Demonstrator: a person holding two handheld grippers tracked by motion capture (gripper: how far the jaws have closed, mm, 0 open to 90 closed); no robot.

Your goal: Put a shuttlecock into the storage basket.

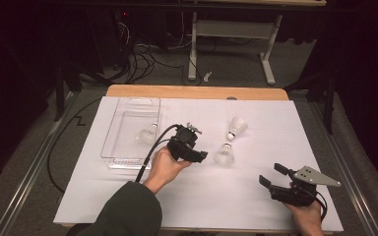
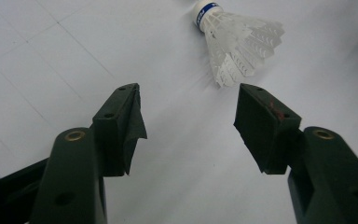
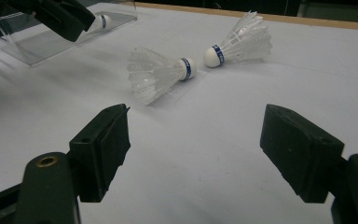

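On the white sheet (image 1: 128, 196) lie two blue-banded shuttlecocks (image 1: 224, 154) (image 1: 236, 127) — band lettering unreadable; a third (image 1: 148, 133), seemingly, in the clear tray (image 1: 128, 105) — left gripper (image 1: 200, 156) and right gripper (image 1: 271, 174) both gape empty.

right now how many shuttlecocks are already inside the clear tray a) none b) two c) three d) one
d: one shuttlecock lies in the clear tray, while the other two shuttlecocks lie on the white sheet outside it.
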